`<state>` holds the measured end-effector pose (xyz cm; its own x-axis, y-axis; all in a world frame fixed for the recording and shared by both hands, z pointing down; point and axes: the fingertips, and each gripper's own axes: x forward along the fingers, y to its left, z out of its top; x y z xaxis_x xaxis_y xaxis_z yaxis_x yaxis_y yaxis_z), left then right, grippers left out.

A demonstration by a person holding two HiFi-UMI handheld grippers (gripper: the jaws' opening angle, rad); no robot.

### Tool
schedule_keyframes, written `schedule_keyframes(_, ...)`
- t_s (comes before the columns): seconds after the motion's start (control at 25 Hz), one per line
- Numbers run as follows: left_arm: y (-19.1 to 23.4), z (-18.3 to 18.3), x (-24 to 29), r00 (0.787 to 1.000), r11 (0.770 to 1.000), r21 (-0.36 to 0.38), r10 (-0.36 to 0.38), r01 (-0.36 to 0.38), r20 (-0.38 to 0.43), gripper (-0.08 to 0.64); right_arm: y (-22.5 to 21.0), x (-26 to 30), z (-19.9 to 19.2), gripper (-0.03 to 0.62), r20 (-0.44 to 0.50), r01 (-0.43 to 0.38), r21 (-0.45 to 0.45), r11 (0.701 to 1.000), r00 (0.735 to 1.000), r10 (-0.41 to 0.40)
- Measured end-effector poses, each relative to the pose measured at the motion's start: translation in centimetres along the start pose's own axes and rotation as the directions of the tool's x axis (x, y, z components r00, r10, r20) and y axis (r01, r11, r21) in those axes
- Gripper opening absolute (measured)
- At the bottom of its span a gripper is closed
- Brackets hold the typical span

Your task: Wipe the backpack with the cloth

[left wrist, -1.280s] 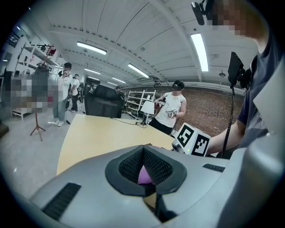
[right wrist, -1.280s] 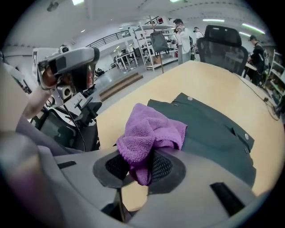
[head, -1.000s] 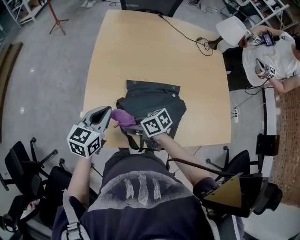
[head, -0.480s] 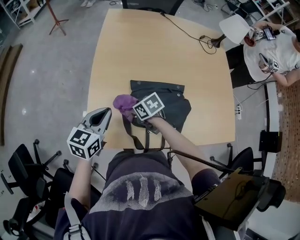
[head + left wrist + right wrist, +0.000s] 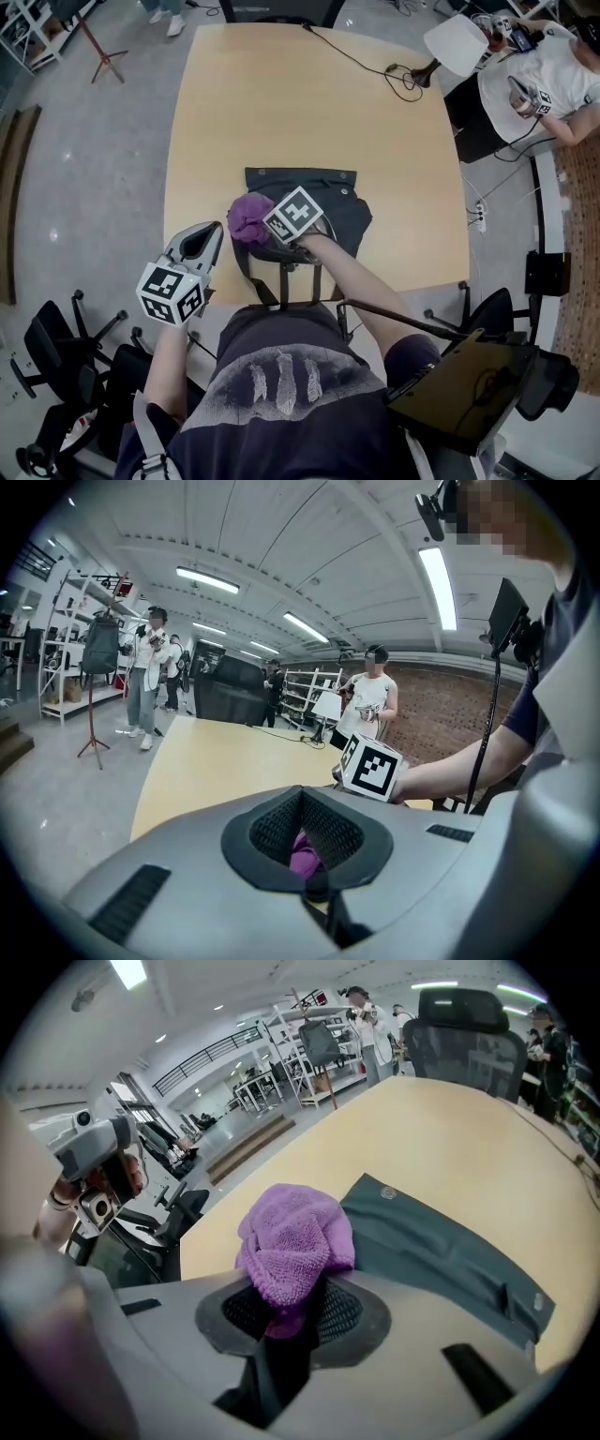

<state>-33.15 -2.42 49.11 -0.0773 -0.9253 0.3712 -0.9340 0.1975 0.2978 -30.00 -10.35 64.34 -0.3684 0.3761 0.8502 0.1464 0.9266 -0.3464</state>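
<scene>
A dark grey backpack (image 5: 323, 192) lies flat on the near half of the wooden table (image 5: 281, 103), its straps hanging over the front edge. My right gripper (image 5: 263, 221) is shut on a bunched purple cloth (image 5: 248, 215), which rests on the backpack's left part. In the right gripper view the cloth (image 5: 295, 1239) bulges out over the right gripper (image 5: 286, 1309), with the backpack (image 5: 441, 1251) just beyond it. My left gripper (image 5: 213, 232) hovers off the table's near left corner, shut and holding nothing. Through the left gripper (image 5: 314, 878) a bit of the cloth (image 5: 304, 851) shows.
A black cable (image 5: 367, 64) runs across the table's far right to a white lamp (image 5: 456, 41). A seated person (image 5: 534, 84) is beyond the right edge. Office chairs (image 5: 56, 347) stand at my lower left, another chair (image 5: 483, 323) at my right. Several people (image 5: 150, 682) stand farther off.
My right gripper has carried the purple cloth from the backpack's near edge farther onto its left part. The left gripper has stayed near the table's corner.
</scene>
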Motion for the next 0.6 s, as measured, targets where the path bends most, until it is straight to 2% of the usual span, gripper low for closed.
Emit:
schedule_keyframes(0.36, -1.9, -0.3, 1.4, 0.999, 1.0, 0.001, -0.02, 0.02, -0.027, 0.006, -4.2, -2.9, -2.0, 0.092, 0.012, 0.058, 0.012, 0.998, 0.998, -0.059)
schedule_keyframes(0.6, -2.4, -0.1, 2.2, 0.999, 1.0, 0.003, -0.023, 0.023, -0.029, 0.006, -8.8, -4.9, -4.7, 0.091, -0.021, 0.133, 0.013, 0.991, 0.991, -0.133)
